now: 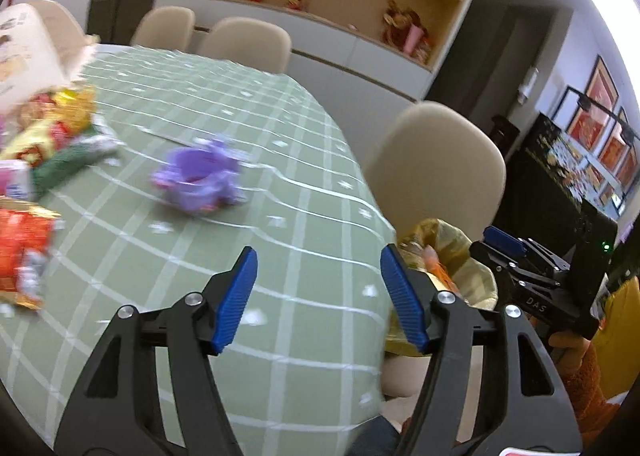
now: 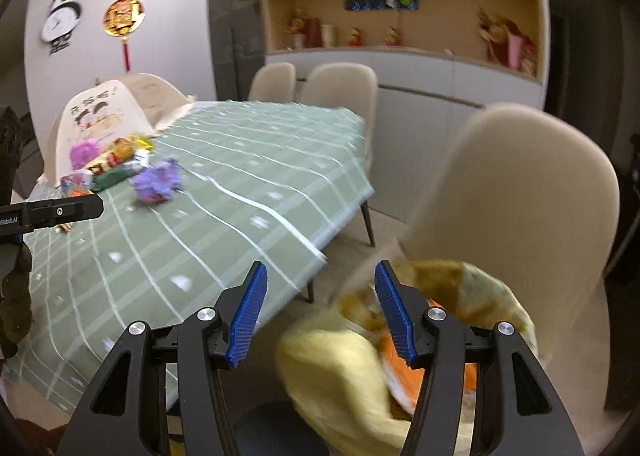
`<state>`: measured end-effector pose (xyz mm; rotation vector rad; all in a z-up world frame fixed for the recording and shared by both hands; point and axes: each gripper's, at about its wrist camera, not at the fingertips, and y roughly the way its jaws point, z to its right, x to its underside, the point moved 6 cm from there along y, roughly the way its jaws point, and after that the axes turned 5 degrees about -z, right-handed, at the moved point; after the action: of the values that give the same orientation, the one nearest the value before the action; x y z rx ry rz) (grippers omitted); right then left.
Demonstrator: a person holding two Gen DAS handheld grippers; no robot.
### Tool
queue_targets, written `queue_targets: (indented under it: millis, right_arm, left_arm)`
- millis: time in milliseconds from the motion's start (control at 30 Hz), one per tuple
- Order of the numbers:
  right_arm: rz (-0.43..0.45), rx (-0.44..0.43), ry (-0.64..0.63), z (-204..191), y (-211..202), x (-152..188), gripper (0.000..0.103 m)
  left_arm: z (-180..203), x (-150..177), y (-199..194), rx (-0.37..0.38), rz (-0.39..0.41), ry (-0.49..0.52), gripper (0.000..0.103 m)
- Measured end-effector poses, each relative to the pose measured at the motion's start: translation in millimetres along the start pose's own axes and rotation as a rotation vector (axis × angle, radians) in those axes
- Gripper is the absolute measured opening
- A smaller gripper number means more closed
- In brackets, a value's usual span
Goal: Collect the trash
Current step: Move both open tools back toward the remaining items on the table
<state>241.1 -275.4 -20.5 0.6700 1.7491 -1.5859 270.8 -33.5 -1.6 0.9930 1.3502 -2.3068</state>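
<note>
Both claws, left claw [image 1: 318, 298] and right claw [image 2: 320, 314], agape, empty.

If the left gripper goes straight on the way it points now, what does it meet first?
Probably the green checked tablecloth: the open left gripper points down at bare cloth. The purple wrapper lies further on and to the left, so it would likely be missed, though depth is hard to judge.

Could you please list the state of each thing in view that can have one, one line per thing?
Left tongs: open, nothing between them.
Right tongs: open, empty, above the bag.
Yellow trash bag: open at the top, orange wrapper inside.
Purple wrapper: crumpled, lying on the tablecloth, uncollected.
Wrapper pile: heaped at the table's far left side.
Green checked tablecloth: spread over the table.
</note>
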Motion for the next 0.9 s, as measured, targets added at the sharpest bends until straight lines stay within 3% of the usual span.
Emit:
queue_targets:
  millis: [433,567,800,900]
  right_arm:
    - [0.007,-0.126,-0.202,-164.2,42.5,-38.1,0.053]
    - [-0.007,-0.164,-0.244,-198.1,54.0,-38.7,0.053]
    - [-0.065,-0.205,-0.286,-227.1,68.8,-31.0,0.053]
    - [-0.097,-0.228,-0.288,-231.3,73.5,-27.1,0.053]
  left_arm:
    - [-164.2,19.1,-104.4,-0.227,0.111,-0.21,0.061]
    - [-206.2,24.6,-115.1,-0.279,0.111,-0.241,0.061]
    - [-266.3,-7.3,-110.6,-0.316,0.119,-0.174,0.061]
    - [-291.0,-14.4,-94.8,-0.298,0.075,-0.24,0.061]
